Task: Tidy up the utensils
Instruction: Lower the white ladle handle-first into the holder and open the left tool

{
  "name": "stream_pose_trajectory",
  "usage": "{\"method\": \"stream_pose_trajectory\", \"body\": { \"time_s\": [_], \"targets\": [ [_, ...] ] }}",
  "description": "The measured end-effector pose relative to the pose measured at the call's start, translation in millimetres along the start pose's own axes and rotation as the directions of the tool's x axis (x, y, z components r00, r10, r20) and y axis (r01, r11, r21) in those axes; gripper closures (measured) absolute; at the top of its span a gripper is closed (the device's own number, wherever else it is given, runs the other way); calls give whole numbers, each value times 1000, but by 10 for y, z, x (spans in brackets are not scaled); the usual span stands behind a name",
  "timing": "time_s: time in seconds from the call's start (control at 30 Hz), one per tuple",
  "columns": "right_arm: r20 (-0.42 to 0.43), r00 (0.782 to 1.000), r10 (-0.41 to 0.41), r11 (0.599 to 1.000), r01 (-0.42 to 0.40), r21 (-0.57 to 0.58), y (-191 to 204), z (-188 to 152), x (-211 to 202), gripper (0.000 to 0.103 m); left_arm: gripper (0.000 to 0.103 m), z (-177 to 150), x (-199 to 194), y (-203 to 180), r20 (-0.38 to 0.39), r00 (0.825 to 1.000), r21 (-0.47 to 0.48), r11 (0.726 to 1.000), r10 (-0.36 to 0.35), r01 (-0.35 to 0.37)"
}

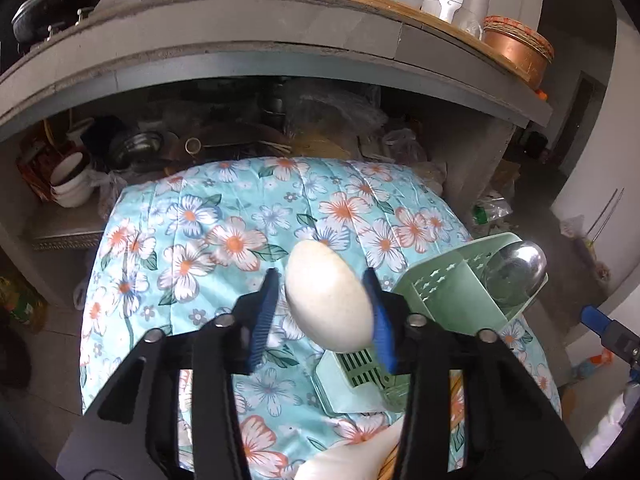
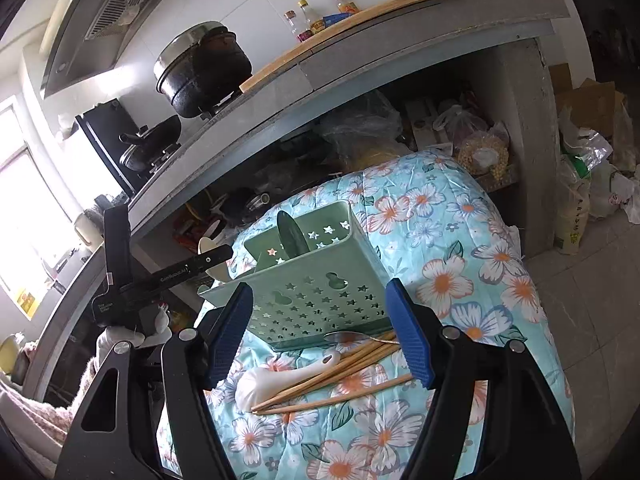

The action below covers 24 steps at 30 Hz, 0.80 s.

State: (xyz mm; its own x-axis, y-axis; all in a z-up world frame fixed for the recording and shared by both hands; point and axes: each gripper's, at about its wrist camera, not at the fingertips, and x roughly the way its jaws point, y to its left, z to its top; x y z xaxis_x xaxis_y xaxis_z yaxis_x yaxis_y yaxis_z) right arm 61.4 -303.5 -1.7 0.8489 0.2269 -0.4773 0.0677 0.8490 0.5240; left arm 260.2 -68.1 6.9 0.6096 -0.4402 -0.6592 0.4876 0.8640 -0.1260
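My left gripper (image 1: 322, 280) is shut on a white spoon (image 1: 326, 296), whose rounded bowl stands up between the blue pads above the floral cloth (image 1: 200, 240). To its right is the green utensil caddy (image 1: 440, 292) with a metal spoon (image 1: 516, 268) in its far compartment. In the right wrist view my right gripper (image 2: 319, 292) stands open in front of the caddy (image 2: 316, 292), nothing between its fingers. Below it on the cloth lie several wooden chopsticks (image 2: 340, 372), a metal spoon (image 2: 348, 336) and a white ceramic spoon (image 2: 264, 380). The left gripper (image 2: 216, 256) holds its spoon (image 2: 208, 246) by the caddy's left edge.
A concrete counter (image 1: 240, 40) overhangs the far side of the cloth-covered surface. The recess beneath holds stacked white bowls (image 1: 70, 184), metal bowls and plastic bags. Pots (image 2: 204, 68) and bottles (image 2: 316, 16) stand on the counter. Bags and cardboard (image 2: 588, 152) crowd the floor at right.
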Motion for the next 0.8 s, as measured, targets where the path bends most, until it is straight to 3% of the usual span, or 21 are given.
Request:
{"method": "stream_pose_trajectory", "body": {
  "time_s": [0.07, 0.2, 0.3, 0.43, 0.53, 0.67, 0.7, 0.73, 0.8],
  "targets": [
    [-5, 1000, 3, 1000, -3, -1, -10, -14, 24, 36, 92, 12, -55, -43, 46, 998, 40, 998, 48, -50],
    [-12, 1000, 6, 1000, -7, -5, -3, -28, 60, 36, 93, 50, -215, -184, 178, 978, 172, 975, 109, -140],
    [-10, 1000, 8, 1000, -8, 3, -31, -34, 72, 36, 93, 1, -313, -367, 267, 954, 295, 931, 134, -214],
    [-11, 1000, 10, 1000, -10, 17, -76, -48, 89, 36, 93, -165, -256, -562, 320, 930, 428, 849, 178, -310],
    [-15, 1000, 13, 1000, -12, 17, -79, -54, 97, 36, 93, -226, -219, -617, 336, 922, 452, 826, 194, -338],
    [-11, 1000, 13, 1000, -13, 9, -64, -48, 81, 36, 92, -133, -219, -516, 273, 947, 389, 880, 171, -271],
    [-8, 1000, 13, 1000, -13, 7, -62, -45, 72, 36, 88, -97, -235, -471, 259, 953, 368, 897, 156, -247],
    [-6, 1000, 13, 1000, -13, 6, -63, -45, 62, 36, 83, -76, -244, -428, 250, 959, 349, 911, 136, -221],
    [-2, 1000, 14, 1000, -14, 9, -70, -45, 48, 36, 59, -37, -290, -339, 245, 963, 299, 937, 108, -181]
  ]
}}
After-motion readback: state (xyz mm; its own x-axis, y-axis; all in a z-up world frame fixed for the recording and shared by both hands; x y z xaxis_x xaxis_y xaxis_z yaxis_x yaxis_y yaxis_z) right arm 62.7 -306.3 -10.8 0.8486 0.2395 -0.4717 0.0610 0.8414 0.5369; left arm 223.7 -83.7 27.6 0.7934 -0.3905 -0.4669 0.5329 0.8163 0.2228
